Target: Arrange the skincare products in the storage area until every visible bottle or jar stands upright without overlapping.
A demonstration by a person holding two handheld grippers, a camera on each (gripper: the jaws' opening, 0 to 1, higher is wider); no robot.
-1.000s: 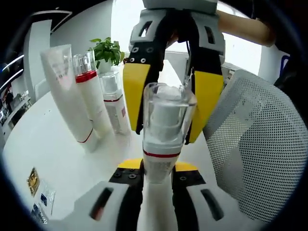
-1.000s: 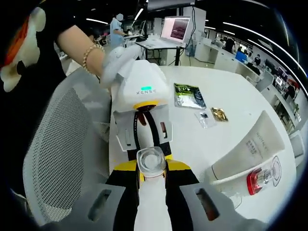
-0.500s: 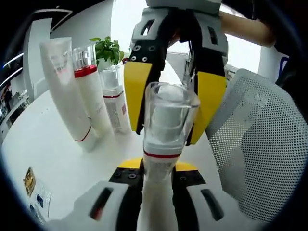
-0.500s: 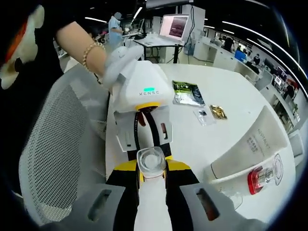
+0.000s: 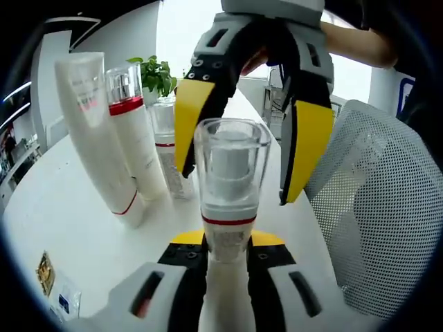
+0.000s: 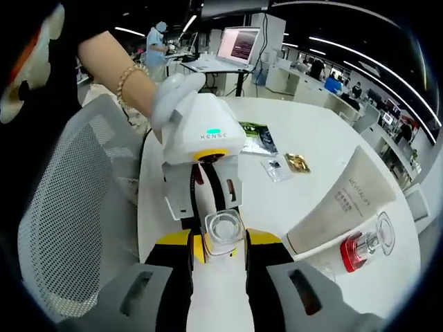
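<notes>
A white pump bottle (image 5: pixel 232 162) with a clear cap and a red band stands between the jaws of my left gripper (image 5: pixel 226 242), which is shut on its lower body. My right gripper (image 5: pixel 233 183) reaches in from above, its yellow fingers (image 5: pixel 190 117) spread on either side of the cap with a gap on each side. In the right gripper view the same cap (image 6: pixel 223 232) shows end-on between my open right gripper (image 6: pixel 221 242), and the left gripper (image 6: pixel 211 207) sits behind it. A white tube (image 5: pixel 93 131), a red-banded bottle (image 5: pixel 131 131) and a smaller clear-capped bottle (image 5: pixel 166 149) stand upright together.
The round white table (image 6: pixel 325 145) carries a green sachet (image 6: pixel 256 137) and small packets (image 6: pixel 299 162). A grey mesh chair (image 5: pixel 381 207) presses against the table edge. A potted plant (image 5: pixel 156 72) stands behind the bottles. A laptop (image 6: pixel 239 45) sits on a far desk.
The right gripper's yellow fingers have spread apart from the cap, which they closely flanked before. The left gripper still holds the bottle, and the camera has shifted slightly.
</notes>
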